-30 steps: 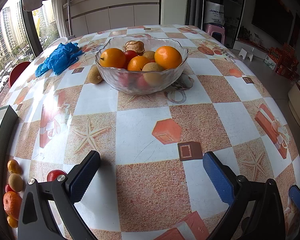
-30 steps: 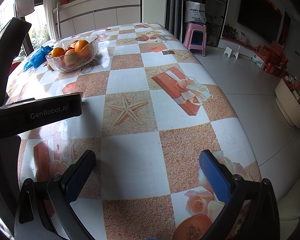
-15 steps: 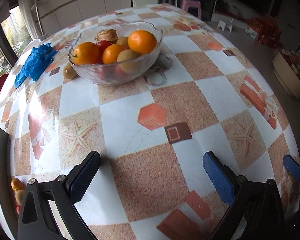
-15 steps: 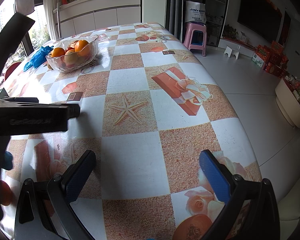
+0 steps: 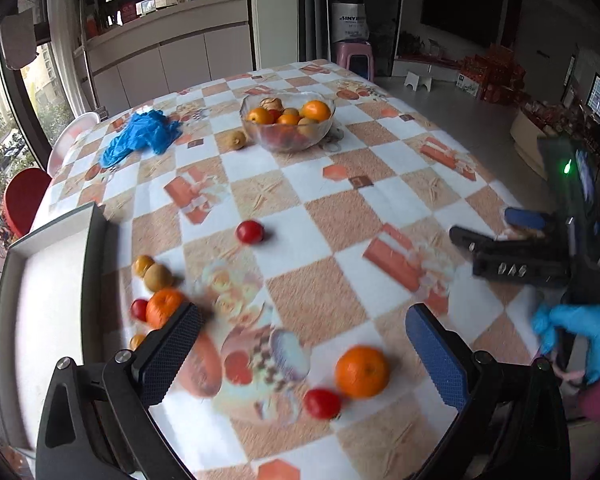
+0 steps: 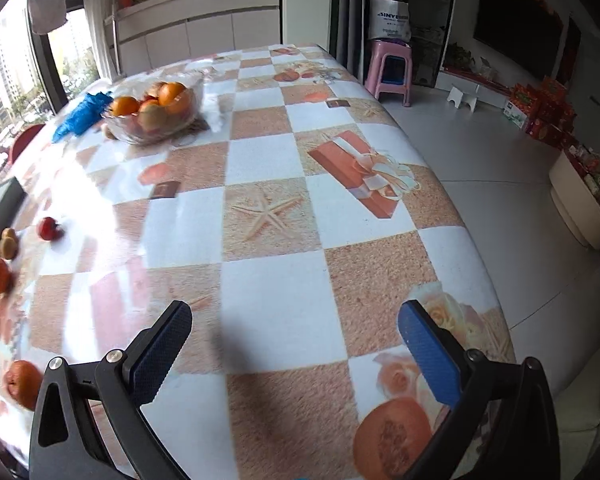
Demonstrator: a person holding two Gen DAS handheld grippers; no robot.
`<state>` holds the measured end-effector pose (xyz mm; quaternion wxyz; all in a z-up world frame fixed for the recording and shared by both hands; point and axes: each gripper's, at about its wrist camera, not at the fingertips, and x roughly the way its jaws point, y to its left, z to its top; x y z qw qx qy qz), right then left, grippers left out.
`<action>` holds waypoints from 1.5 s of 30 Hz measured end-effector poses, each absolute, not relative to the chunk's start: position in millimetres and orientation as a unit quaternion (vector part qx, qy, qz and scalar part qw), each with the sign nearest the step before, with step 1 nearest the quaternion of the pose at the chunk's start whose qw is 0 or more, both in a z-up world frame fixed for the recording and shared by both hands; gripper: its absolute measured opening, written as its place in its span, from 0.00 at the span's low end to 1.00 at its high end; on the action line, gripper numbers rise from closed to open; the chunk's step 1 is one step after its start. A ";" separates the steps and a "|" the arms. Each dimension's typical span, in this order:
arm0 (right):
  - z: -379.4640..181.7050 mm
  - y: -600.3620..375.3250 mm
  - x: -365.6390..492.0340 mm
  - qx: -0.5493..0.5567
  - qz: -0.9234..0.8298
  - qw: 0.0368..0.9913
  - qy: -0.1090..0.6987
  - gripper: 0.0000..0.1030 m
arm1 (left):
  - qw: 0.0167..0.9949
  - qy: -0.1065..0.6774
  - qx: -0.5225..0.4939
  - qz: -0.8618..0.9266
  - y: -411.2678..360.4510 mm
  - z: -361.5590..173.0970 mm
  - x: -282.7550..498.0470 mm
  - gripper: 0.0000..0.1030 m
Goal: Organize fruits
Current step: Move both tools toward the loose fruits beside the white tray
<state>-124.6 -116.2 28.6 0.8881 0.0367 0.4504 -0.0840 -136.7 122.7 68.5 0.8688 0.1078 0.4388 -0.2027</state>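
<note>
Several loose fruits lie on the worktop [image 5: 380, 208]: an orange [image 5: 362, 371] and a red fruit [image 5: 321, 403] sit nearest, between the spread fingers of your left hand-held gripper [image 5: 300, 344], which holds nothing. More fruit clusters by the white tray [image 5: 48, 292]. Glass bowl [image 5: 287, 122] is far off, already part-filled. Your right hand-held gripper [image 6: 296, 344] is also spread and empty over bare worktop. Looks like the approach step; next, lower the left around the orange and close.
</note>
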 end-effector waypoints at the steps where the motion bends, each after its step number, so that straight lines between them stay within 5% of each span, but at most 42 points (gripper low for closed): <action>1: 35.3 -108.5 -131.5 0.039 -0.070 0.893 0.444 1.00 | 0.868 0.442 0.112 -0.198 130.4 62.8 -145.3 1.00; 9: 45.6 -45.7 -164.1 0.015 0.018 0.892 0.452 1.00 | 0.842 0.497 0.107 -0.179 144.3 5.1 -163.5 1.00; 26: 34.6 19.2 -156.4 0.005 0.092 0.868 0.489 1.00 | 0.864 0.474 0.106 -0.132 181.0 17.0 -179.6 1.00; 36: 25.2 31.3 -145.4 0.028 0.110 0.859 0.500 0.69 | 0.872 0.460 0.107 -0.125 193.4 25.3 -185.7 1.00; 45: 23.9 24.3 -167.1 -0.003 0.134 0.857 0.497 0.69 | 0.873 0.463 0.091 -0.121 203.1 23.0 -185.8 1.00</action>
